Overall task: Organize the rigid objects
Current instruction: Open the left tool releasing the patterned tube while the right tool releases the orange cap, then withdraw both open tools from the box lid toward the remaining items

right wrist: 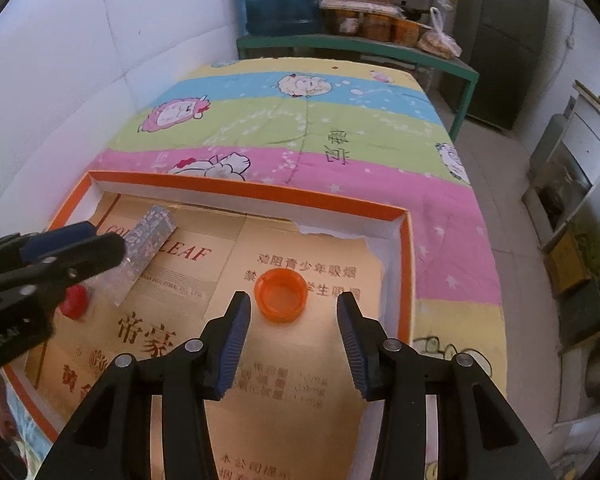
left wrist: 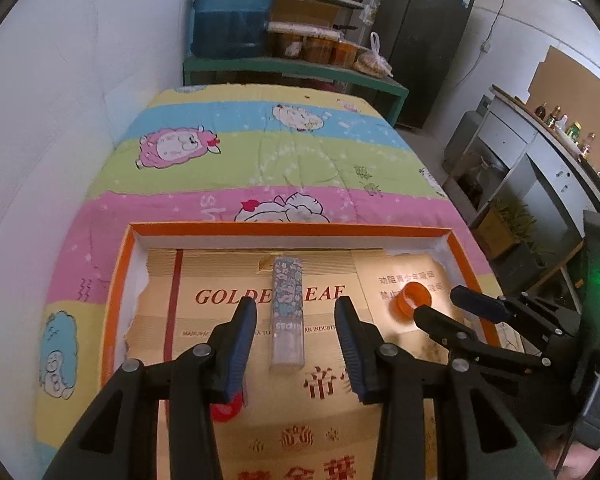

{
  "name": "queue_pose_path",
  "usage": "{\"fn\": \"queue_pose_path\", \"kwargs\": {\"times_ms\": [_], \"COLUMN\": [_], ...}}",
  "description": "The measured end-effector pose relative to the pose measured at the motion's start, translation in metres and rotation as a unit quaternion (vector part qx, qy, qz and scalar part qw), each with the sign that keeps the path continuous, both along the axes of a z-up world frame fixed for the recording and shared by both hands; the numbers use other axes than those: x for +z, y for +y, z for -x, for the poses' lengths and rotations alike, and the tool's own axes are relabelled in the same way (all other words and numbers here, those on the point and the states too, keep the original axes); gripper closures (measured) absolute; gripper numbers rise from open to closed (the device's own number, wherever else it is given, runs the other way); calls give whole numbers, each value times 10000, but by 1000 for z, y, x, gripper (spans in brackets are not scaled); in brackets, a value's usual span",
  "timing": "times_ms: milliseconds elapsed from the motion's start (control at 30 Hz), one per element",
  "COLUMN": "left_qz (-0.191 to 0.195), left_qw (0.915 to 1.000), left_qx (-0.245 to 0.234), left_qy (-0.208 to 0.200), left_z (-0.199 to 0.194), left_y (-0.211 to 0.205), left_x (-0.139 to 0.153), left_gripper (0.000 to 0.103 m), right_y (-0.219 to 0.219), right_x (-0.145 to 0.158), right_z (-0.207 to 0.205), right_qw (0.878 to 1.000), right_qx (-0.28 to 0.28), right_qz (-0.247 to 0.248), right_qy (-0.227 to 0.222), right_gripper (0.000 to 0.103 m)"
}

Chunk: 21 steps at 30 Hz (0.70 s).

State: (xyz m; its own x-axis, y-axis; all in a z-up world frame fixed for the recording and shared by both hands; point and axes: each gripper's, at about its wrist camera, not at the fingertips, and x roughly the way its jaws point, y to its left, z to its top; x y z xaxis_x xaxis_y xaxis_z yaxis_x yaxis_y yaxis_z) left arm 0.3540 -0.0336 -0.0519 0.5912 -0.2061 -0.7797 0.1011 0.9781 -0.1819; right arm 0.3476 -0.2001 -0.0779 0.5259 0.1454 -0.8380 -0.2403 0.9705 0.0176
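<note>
Currently, you are holding your left gripper [left wrist: 296, 322] parted over the patterned stick [left wrist: 287, 312] lying loose in the orange tray [left wrist: 288, 229]. Your right gripper [right wrist: 294, 320] is hovering open, empty, just short of the orange cap [right wrist: 281, 295]; a red cap [right wrist: 73, 300] is sitting beside the stick.

A long box [left wrist: 286, 312] patterned in blue, white and pink florals, with a clear end, lies between the dark blue ribbed pads [left wrist: 240, 344] of the black left gripper [left wrist: 296, 344]. Ahead of the black right gripper [right wrist: 294, 340], between its blue pads [right wrist: 236, 344], sits an orange cap [right wrist: 280, 296]. A red cap [right wrist: 74, 300] shows beneath the left gripper's fingers. All rest on a tan cardboard liner [right wrist: 300, 380] printed with dark red lettering, inside a tray with an orange rim [right wrist: 252, 190] and white inner walls. Beyond the fingertips spreads a quilt [left wrist: 284, 160] striped pink, green, blue and yellow, dotted with white stars and cartoon sheep in pink, white and blue.
</note>
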Motion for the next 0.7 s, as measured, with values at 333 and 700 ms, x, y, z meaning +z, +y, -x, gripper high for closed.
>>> {"fn": "queue_pose_path", "kwargs": {"times_ms": [333,700], "left_qz": [-81,-167], "left_qw": [9991,9972], "left_qx": [-100,-18], "left_qy": [-410,-726], "left_z": [54,119], "left_y": [4,28], "left_x": [28,49], "left_gripper": [62,62], "right_y": [5,6], "right_x": [24,54], "right_z": [51,122], "right_qw": [9994,9969], "right_qx": [-1,-108], "right_qz": [-51,-130], "right_qy": [-350,-767], "right_gripper": [57,57]}}
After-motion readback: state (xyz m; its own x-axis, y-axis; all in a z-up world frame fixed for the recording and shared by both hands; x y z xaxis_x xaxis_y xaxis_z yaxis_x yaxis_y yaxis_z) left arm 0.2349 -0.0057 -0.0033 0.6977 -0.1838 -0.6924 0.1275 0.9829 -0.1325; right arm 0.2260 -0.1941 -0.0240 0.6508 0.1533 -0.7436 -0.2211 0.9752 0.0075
